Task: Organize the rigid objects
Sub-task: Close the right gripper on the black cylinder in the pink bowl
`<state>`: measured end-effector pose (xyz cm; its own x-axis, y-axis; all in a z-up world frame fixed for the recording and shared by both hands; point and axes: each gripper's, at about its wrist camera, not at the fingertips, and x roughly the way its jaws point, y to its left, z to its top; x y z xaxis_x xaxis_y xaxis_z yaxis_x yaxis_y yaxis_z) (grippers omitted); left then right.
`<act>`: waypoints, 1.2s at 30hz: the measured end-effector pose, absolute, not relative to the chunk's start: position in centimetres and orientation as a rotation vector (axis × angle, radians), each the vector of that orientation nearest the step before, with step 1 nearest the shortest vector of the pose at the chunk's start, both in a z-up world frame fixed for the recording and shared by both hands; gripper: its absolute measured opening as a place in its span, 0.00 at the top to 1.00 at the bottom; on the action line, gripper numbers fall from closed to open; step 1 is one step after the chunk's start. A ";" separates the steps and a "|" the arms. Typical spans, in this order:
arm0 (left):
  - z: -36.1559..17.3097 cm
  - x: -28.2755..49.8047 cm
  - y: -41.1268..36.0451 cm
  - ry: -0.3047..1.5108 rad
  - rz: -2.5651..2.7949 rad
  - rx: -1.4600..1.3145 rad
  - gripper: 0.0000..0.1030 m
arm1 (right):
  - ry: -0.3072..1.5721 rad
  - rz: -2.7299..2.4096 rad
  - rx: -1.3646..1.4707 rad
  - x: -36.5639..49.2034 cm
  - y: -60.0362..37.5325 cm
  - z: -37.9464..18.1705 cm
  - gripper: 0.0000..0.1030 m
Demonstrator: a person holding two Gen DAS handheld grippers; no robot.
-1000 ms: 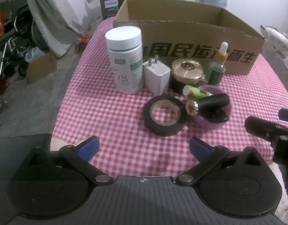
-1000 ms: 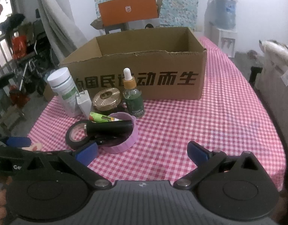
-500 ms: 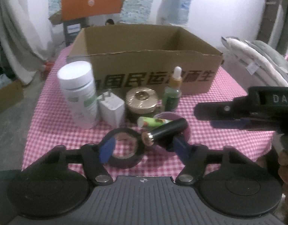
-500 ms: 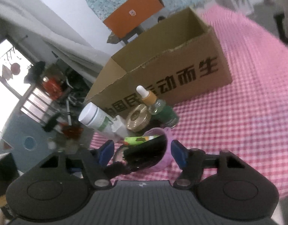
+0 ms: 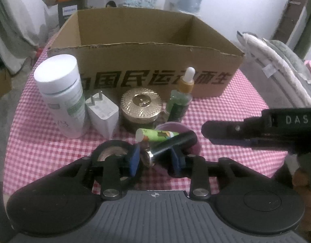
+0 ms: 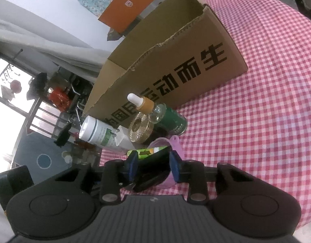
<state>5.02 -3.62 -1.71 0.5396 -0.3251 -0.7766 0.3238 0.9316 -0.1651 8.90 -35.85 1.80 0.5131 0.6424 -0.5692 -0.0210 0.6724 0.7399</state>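
Two grippers have just been closing on the clutter in front of the cardboard box [image 5: 155,56], a sign that sorting is about to begin. The left gripper [image 5: 154,158], wide a second ago, now has its blue pads narrowed around the brass end of a black flashlight [image 5: 175,141], which lies across a purple cup [image 5: 187,129] beside a roll of black tape [image 5: 113,151]. Contact looks close, though a firm pinch cannot be told. The right gripper [image 6: 153,165], rolled and lowered since then, brackets the flashlight's dark body at the cup's rim, its pads close alongside. Nearby stand a white bottle [image 5: 60,93], a charger plug [image 5: 102,115], a gold-lidded jar [image 5: 141,105] and a dropper bottle [image 5: 181,99]; all remain outside the box.
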 end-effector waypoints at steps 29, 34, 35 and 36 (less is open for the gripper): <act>-1.6 6.7 -6.3 1.009 -0.513 -0.016 0.79 | 1.164 0.429 0.574 13.7 -32.4 0.8 0.73; -2.0 8.2 -6.2 1.065 -0.507 -0.082 0.77 | 1.209 0.437 0.541 14.6 -31.7 1.0 0.73; -2.0 8.5 -6.0 1.071 -0.506 -0.097 0.77 | 1.215 0.440 0.543 14.7 -31.7 0.9 0.73; -2.1 8.6 -6.0 1.078 -0.503 -0.109 0.77 | 1.225 0.444 0.550 15.0 -31.7 0.8 0.73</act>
<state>8.65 -5.98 -2.12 0.3725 -0.4439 -0.8150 0.3394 0.8825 -0.3255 14.97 -31.68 0.75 0.2836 0.5946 -0.7523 -0.0260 0.7890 0.6138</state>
